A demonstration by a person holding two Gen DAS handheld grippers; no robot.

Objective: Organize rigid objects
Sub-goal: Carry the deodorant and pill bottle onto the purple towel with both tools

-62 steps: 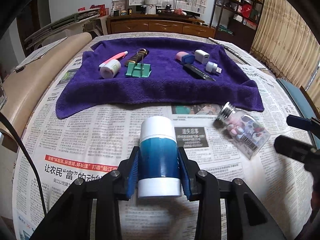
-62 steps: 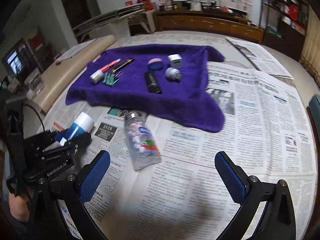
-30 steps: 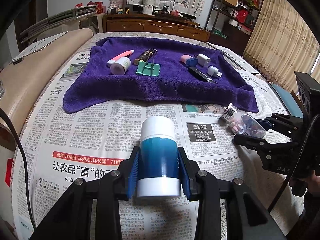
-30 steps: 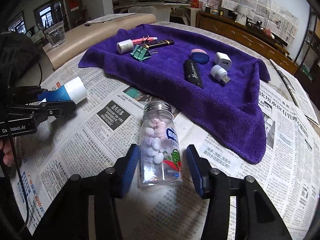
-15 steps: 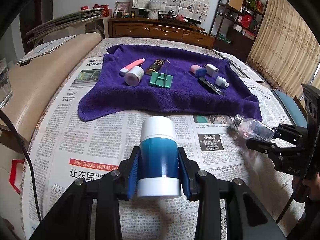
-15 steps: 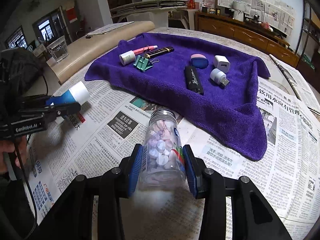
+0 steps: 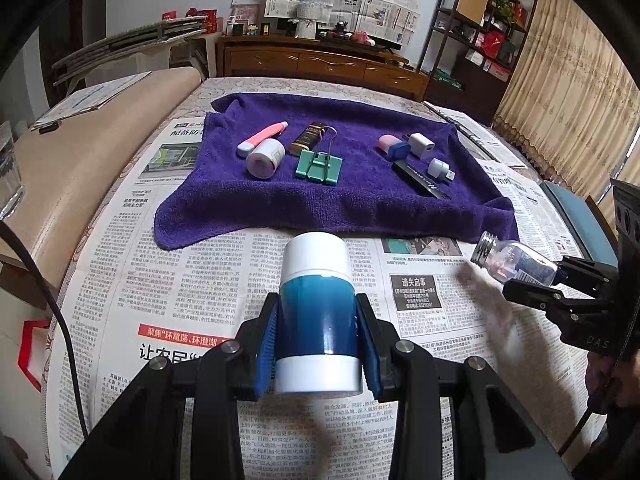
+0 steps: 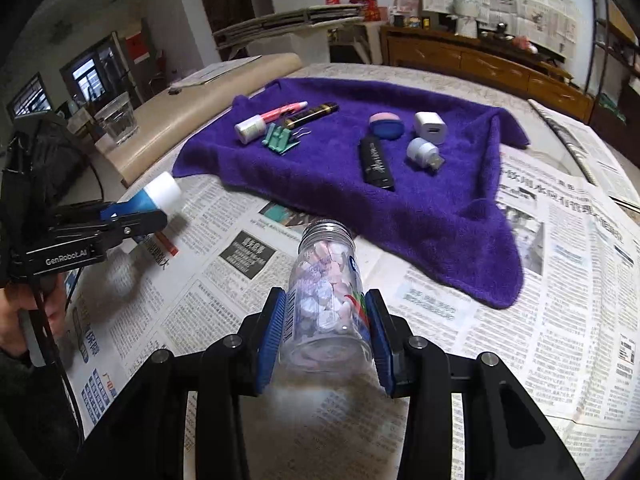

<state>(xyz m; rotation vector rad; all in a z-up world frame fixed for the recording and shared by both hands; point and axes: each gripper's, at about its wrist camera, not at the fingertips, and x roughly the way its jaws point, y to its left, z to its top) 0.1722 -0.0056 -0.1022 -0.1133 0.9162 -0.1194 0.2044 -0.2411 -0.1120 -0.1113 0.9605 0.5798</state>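
Right wrist view: right claw (image 8: 326, 326) clamped low on clear candy jar (image 8: 325, 292), lifted above newspaper (image 8: 500, 320), seemingly glass, so fragile, slippery; left claw (image 7: 318, 334) clamped mid-body on blue-white bottle (image 7: 318, 312).

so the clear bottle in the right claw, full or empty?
Partly full: pink and white pieces fill most of the clear bottle, with a gap below its silver cap.

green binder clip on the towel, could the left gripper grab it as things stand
Probably not yet. The left gripper is shut on the blue and white bottle, so its jaws are full. The path over the newspaper to the green binder clip looks otherwise clear.
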